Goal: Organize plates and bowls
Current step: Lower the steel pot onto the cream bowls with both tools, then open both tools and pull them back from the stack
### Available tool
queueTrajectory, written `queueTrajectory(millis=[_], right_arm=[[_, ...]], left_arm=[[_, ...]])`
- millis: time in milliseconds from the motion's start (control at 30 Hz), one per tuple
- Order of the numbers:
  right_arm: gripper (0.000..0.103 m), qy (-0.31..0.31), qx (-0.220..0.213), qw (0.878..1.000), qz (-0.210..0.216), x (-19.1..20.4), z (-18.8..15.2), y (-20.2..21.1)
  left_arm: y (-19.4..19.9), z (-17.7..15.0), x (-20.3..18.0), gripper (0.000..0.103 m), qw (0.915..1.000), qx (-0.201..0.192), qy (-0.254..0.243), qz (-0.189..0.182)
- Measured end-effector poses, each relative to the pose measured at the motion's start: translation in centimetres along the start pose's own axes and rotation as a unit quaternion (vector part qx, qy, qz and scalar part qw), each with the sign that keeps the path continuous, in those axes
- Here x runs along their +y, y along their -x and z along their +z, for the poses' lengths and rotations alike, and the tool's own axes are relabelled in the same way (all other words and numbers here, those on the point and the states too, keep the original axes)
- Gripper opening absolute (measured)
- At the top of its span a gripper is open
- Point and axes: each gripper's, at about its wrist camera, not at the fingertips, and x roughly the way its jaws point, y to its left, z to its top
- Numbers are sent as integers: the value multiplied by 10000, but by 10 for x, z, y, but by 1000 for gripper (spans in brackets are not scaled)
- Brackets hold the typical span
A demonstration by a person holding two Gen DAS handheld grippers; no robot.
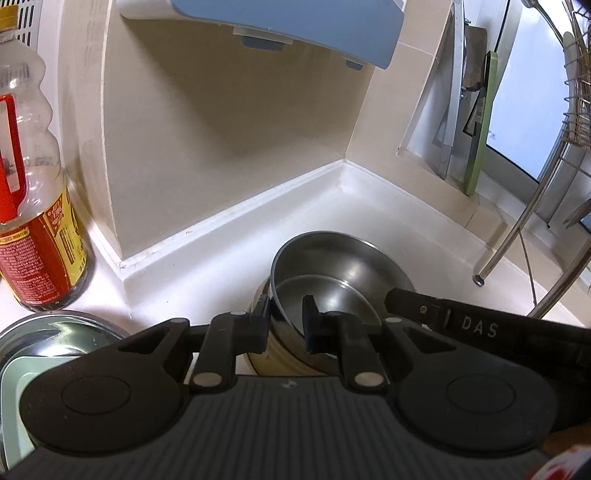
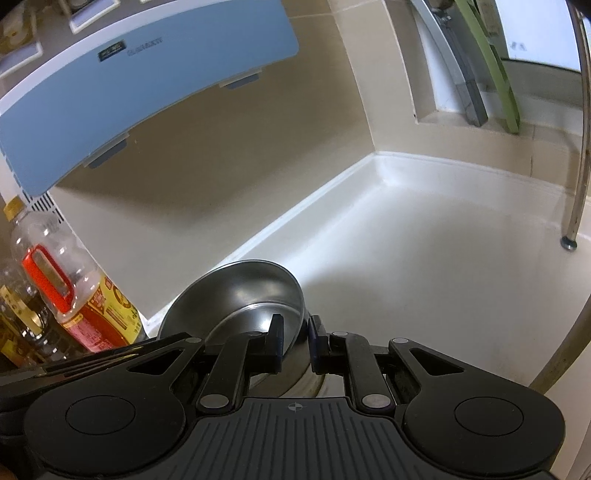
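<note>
A shiny steel bowl [image 1: 343, 258] tilts over the white counter, resting in a second, pale-sided bowl [image 1: 277, 356] beneath it. My left gripper [image 1: 286, 321] is shut on the steel bowl's left rim, one pad inside and one outside. In the right wrist view the same steel bowl [image 2: 240, 291] shows, and my right gripper [image 2: 297, 341] is shut on its right rim, above the lower bowl's rim [image 2: 314, 382]. A black finger [image 1: 404, 297] of the right gripper reaches in from the right in the left wrist view.
An oil bottle [image 1: 33, 221] with a red handle stands at the left against the beige wall. A blue appliance [image 1: 295, 22] hangs overhead. A steel pot on a pale green tray [image 1: 11, 398] sits at lower left. A metal dish-rack leg [image 1: 509, 240] and a green board [image 1: 480, 129] stand at the right.
</note>
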Motion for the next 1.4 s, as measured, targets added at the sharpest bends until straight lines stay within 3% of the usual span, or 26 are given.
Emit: queueTrajectory(millis=[267, 433, 500, 833, 1400], right_arm=[[17, -103, 209, 9997, -25, -3, -5, -9], [46, -108, 69, 9999, 34, -2, -6, -1], [49, -93, -7, 9999, 71, 0, -7, 5], [59, -189, 37, 9996, 227, -7, -30, 46], [68, 132, 505, 9982, 304, -15, -122, 135]], left_arm=[[2, -3, -1, 16, 10000, -45, -14, 32], [11, -3, -4, 19, 9999, -113, -49, 24], [16, -6, -4, 19, 9999, -116, -58, 20], [59, -37, -6, 26, 9999, 37, -123, -19], [139, -133, -12, 28, 9979, 553, 71, 343]])
